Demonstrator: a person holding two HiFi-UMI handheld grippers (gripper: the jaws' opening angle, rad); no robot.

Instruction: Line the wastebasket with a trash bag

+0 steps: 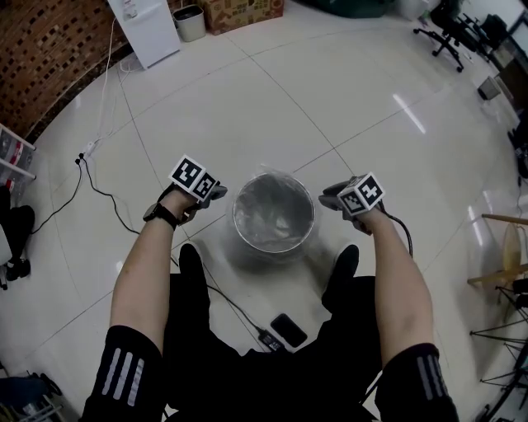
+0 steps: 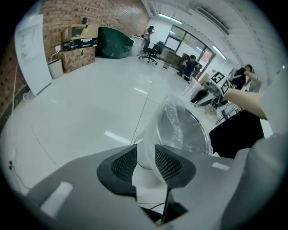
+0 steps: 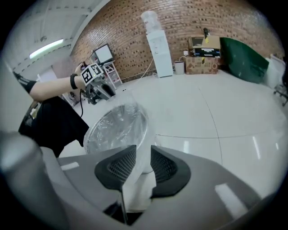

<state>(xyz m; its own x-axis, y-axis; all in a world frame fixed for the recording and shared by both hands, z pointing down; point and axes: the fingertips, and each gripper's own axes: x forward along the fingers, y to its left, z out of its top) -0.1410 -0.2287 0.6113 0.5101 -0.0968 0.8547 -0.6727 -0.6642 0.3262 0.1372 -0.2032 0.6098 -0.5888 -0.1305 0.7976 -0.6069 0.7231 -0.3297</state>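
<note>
A round metal wastebasket (image 1: 274, 216) stands on the tiled floor between my feet, with a clear trash bag (image 1: 272, 227) inside it. My left gripper (image 1: 216, 194) hovers at the basket's left rim, and my right gripper (image 1: 328, 198) at its right rim. In the left gripper view, clear film (image 2: 173, 117) stretches from the basket (image 2: 191, 134) into the left gripper (image 2: 146, 164), which is shut on it. The right gripper view shows the film (image 3: 139, 130) running from the rim (image 3: 114, 128) into the right gripper (image 3: 139, 165), likewise pinched. Each gripper sees the other across the basket.
A black phone (image 1: 289, 330) and a cable with a plug (image 1: 266, 338) lie on the floor behind the basket. My shoes (image 1: 191, 264) flank it. A second cable (image 1: 99, 194) runs at left. A white dispenser (image 1: 144, 29), a small bin (image 1: 190, 22) and an office chair (image 1: 450, 33) stand far off.
</note>
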